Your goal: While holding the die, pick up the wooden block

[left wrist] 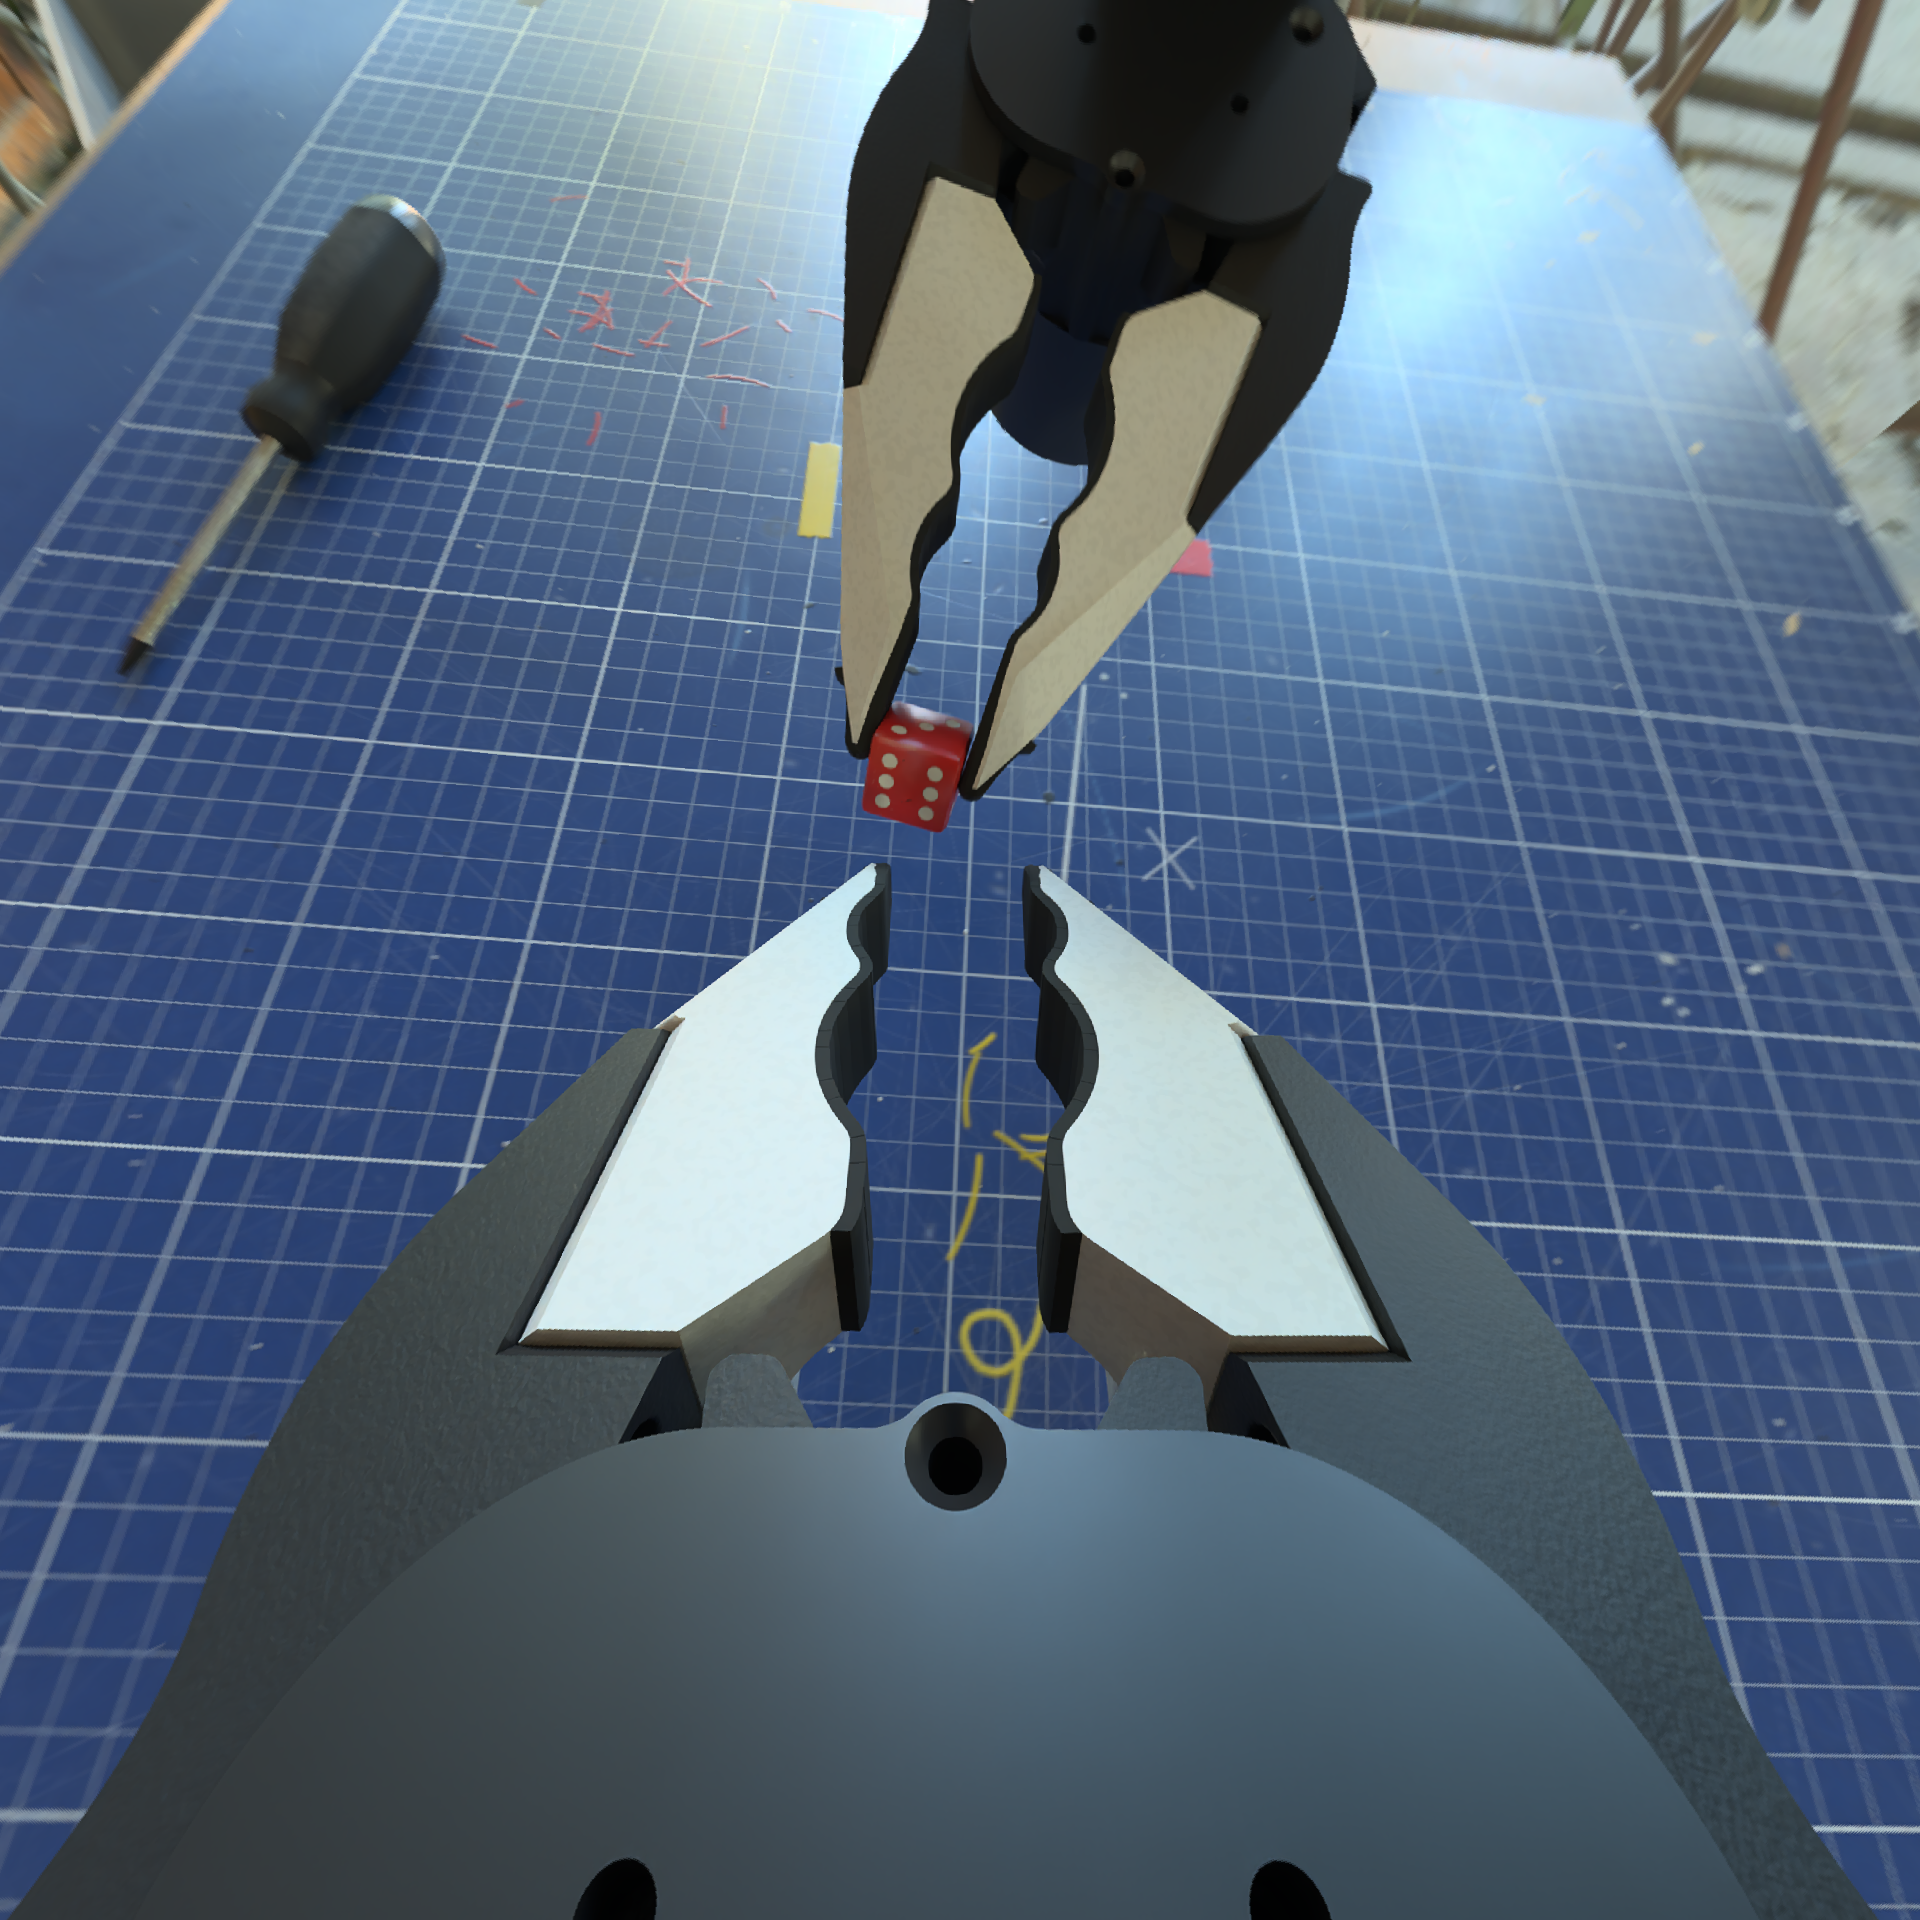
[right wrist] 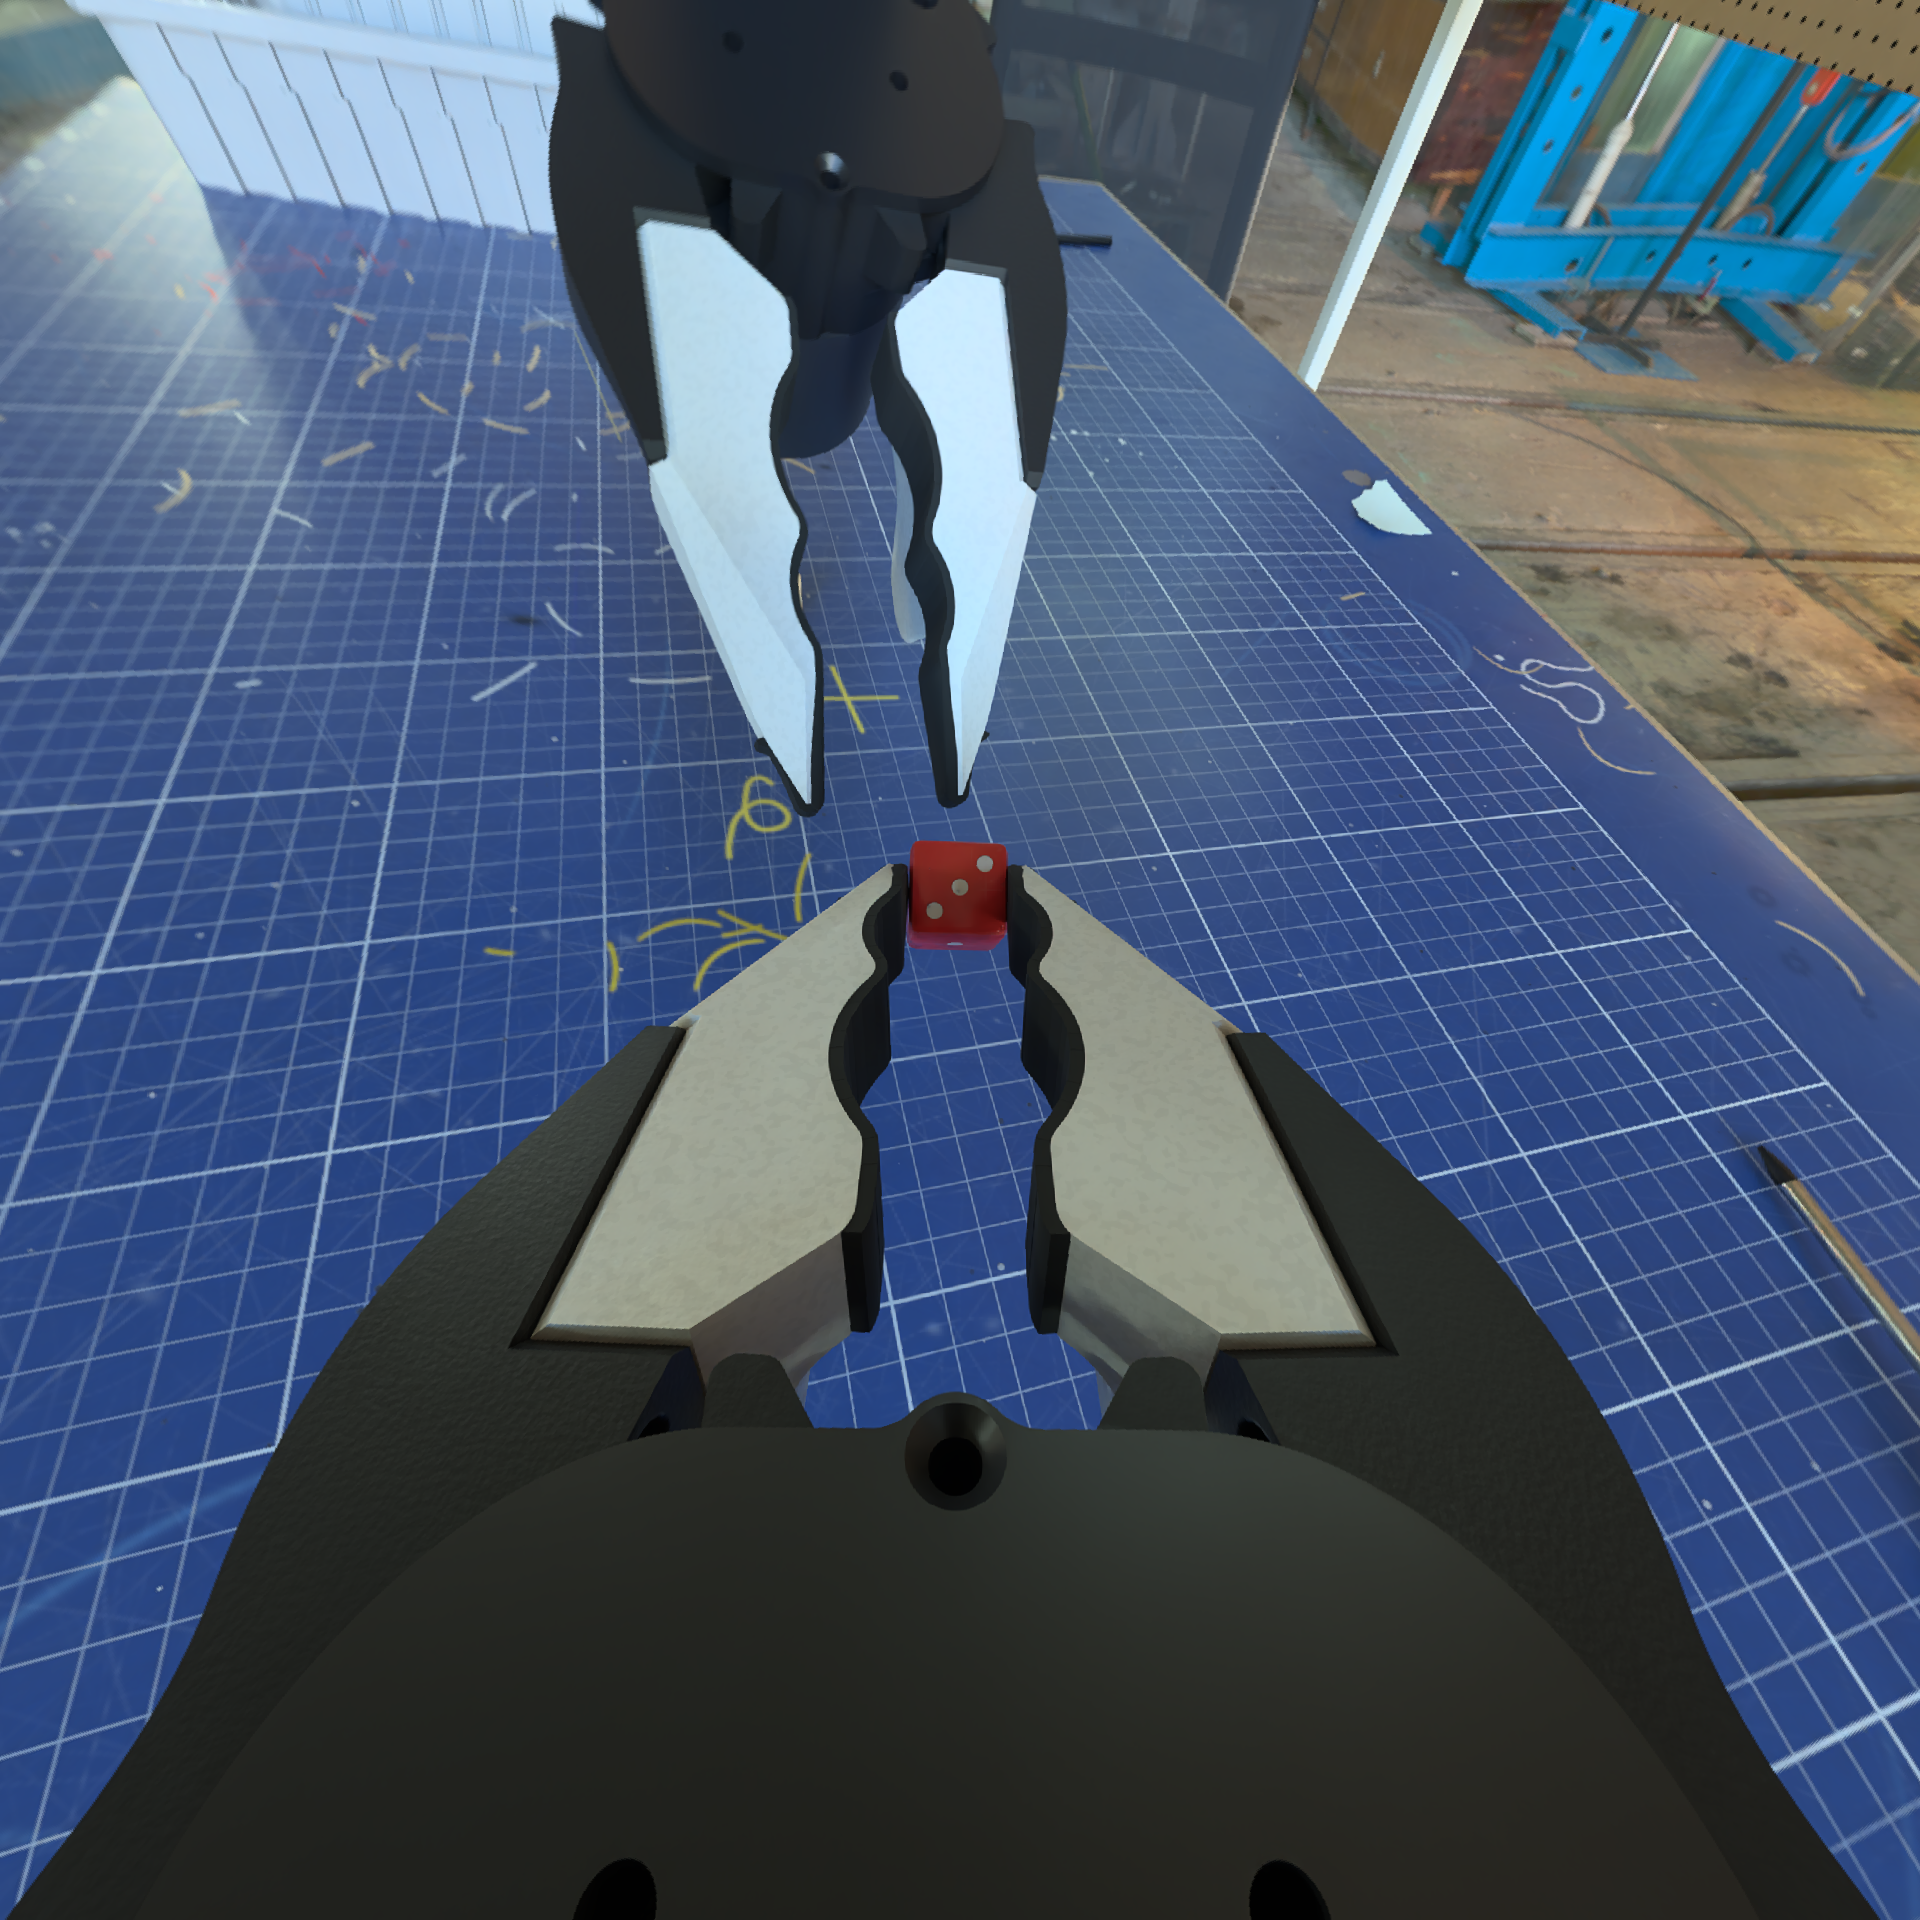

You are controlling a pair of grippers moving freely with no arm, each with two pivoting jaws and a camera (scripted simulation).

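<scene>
A: Take the die as the landmark. What lies to its left in the left wrist view?

B: A black-handled screwdriver (left wrist: 281,416) lies flat on the blue cutting mat (left wrist: 1558,1039), well apart from the red die (left wrist: 914,771), up and to the left of it, its tip pointing down-left. Between the screwdriver and the die are scattered red shavings (left wrist: 644,332), and a small yellow strip (left wrist: 820,488) lies closer in, above the die.

A: And the die itself?

B: It is pinched at the tips of the right gripper (left wrist: 914,767), the one with tan pads, one fingertip touching each side. The face toward the camera shows six pips. I cannot tell whether it rests on the mat or hangs just above it.

A: The left gripper?

B: The left gripper (left wrist: 956,871), with white pads, sits just below the die, its tips apart from it. Its fingers stand at a narrow gap with nothing between them, only mat and yellow scribbles (left wrist: 987,1195).

A: The right wrist view?

B: The same grip: the right gripper (right wrist: 956,871) holds the die (right wrist: 957,894), three pips up, and the left gripper (right wrist: 881,802) points at it from just beyond, not touching. Right of the die, near the mat's edge, only the screwdriver's shaft (right wrist: 1839,1247) shows.

A: The wooden block?

B: Neither view shows it.
</scene>
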